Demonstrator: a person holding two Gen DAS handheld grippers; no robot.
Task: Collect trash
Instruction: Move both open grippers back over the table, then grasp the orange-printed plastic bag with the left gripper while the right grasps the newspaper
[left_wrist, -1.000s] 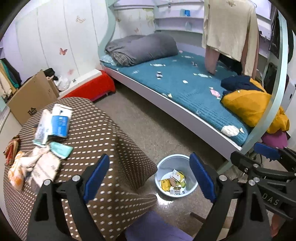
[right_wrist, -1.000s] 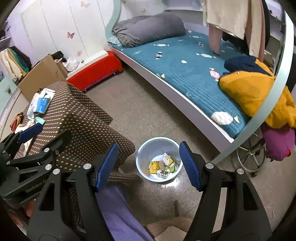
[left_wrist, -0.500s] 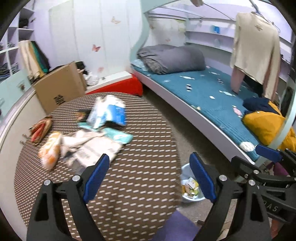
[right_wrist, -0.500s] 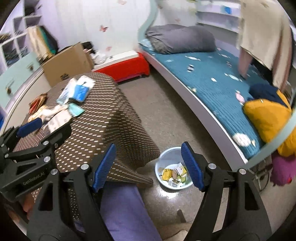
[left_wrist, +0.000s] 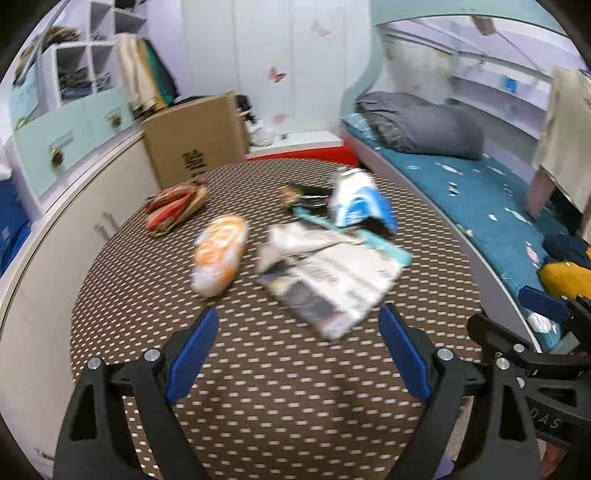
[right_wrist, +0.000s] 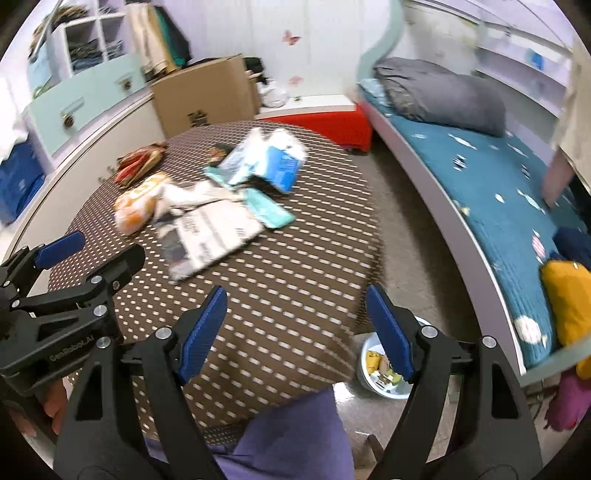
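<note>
Trash lies on a round table under a brown dotted cloth (left_wrist: 295, 398): an orange-and-white wrapper (left_wrist: 218, 254), a large white-and-grey printed bag (left_wrist: 328, 280), a blue-and-white package (left_wrist: 360, 201), a teal packet (left_wrist: 391, 253) and a red-brown wrapper (left_wrist: 175, 206). My left gripper (left_wrist: 297, 354) hovers open over the table's near part, just short of the printed bag. My right gripper (right_wrist: 295, 328) is above the table's right edge, its jaws opening with nothing between them. On the floor, a white basin (right_wrist: 364, 350) with scraps in it is half hidden by the right finger.
A bed with a teal cover (right_wrist: 480, 173) runs along the right, with bare floor (right_wrist: 406, 236) between it and the table. A cardboard box (left_wrist: 195, 136) and a low red bench (right_wrist: 332, 125) stand behind the table. White cabinets (left_wrist: 74, 206) line the left. Purple cloth (right_wrist: 288, 435) is under the right gripper.
Both views have swung from the floor basin up onto the tabletop, so the trash now lies ahead of both grippers. The right jaws have widened a little.
</note>
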